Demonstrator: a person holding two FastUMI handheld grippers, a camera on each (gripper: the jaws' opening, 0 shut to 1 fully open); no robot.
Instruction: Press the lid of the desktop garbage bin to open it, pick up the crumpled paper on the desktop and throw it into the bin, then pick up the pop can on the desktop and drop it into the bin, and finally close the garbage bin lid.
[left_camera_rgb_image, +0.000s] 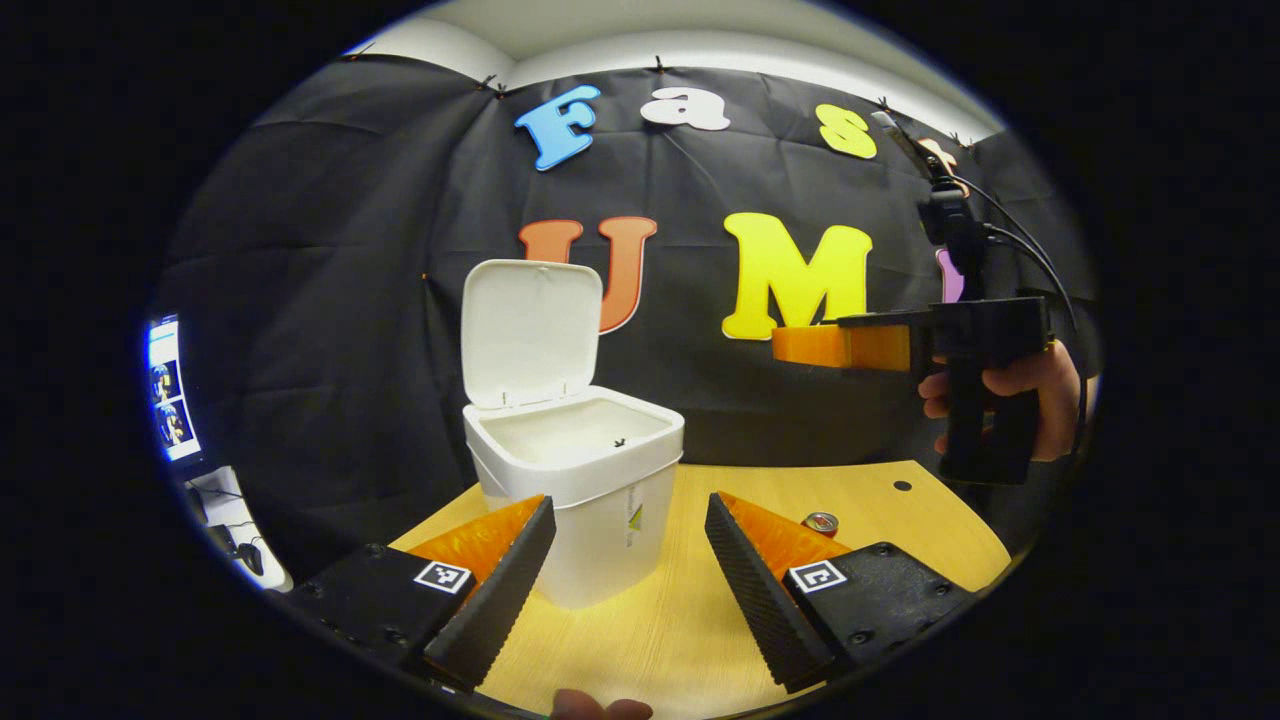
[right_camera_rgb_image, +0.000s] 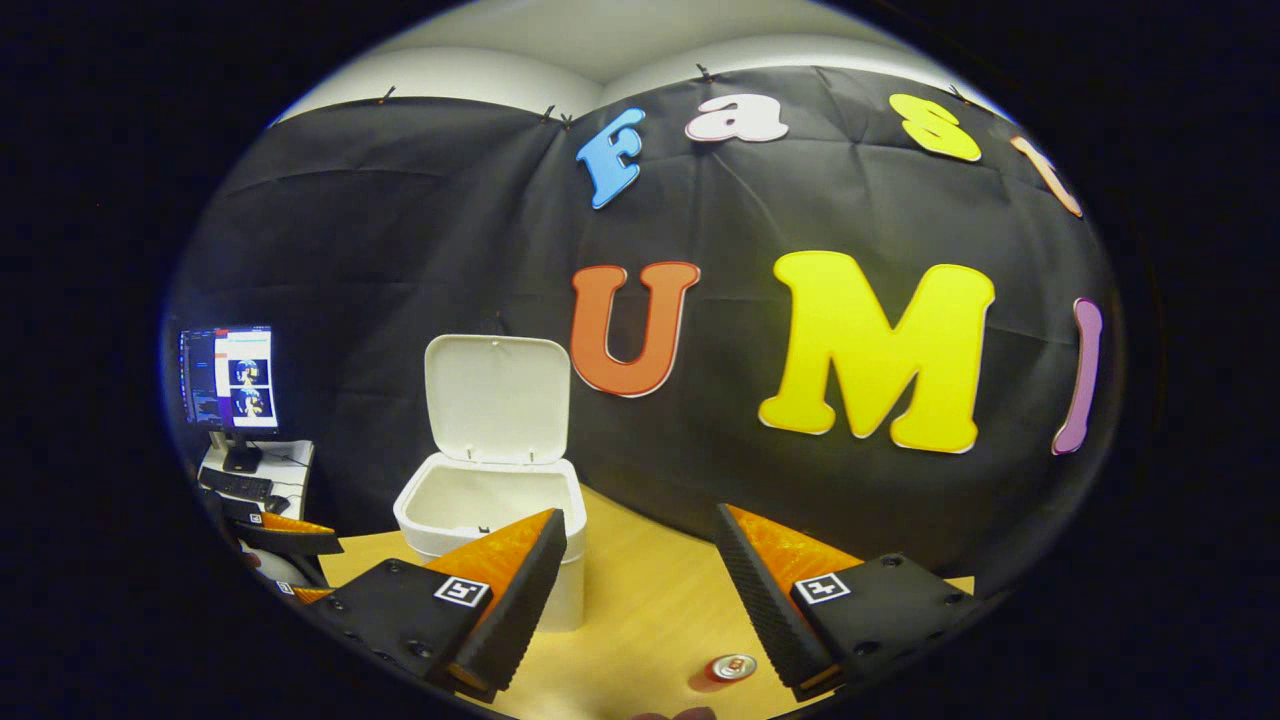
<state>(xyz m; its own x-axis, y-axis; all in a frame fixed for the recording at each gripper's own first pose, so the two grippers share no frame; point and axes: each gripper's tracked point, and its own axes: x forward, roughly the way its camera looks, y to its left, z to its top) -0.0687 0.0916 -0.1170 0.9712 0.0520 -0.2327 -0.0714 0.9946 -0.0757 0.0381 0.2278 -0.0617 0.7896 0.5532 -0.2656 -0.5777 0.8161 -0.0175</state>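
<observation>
The white bin (left_camera_rgb_image: 600, 500) stands on the wooden table with its lid (left_camera_rgb_image: 530, 330) tipped up and back. My left gripper (left_camera_rgb_image: 630, 560) hovers low in front of it, open, with nothing between its fingers. The pop can (left_camera_rgb_image: 820, 522) stands upright to the bin's right, just behind one finger. A hand holds my right gripper (left_camera_rgb_image: 800, 345) high above the table at the right. In the right gripper view that gripper (right_camera_rgb_image: 640, 570) is open and empty. The bin (right_camera_rgb_image: 480, 520) with its raised lid (right_camera_rgb_image: 497, 400) lies ahead to its left. The can (right_camera_rgb_image: 732, 667) sits below it, near one finger.
A lit monitor (right_camera_rgb_image: 230, 378) and a keyboard sit on a side desk at the far left. The table (left_camera_rgb_image: 900, 520) has a small dark hole (left_camera_rgb_image: 902, 485) near its right edge. The black cloth wall rises close behind the bin.
</observation>
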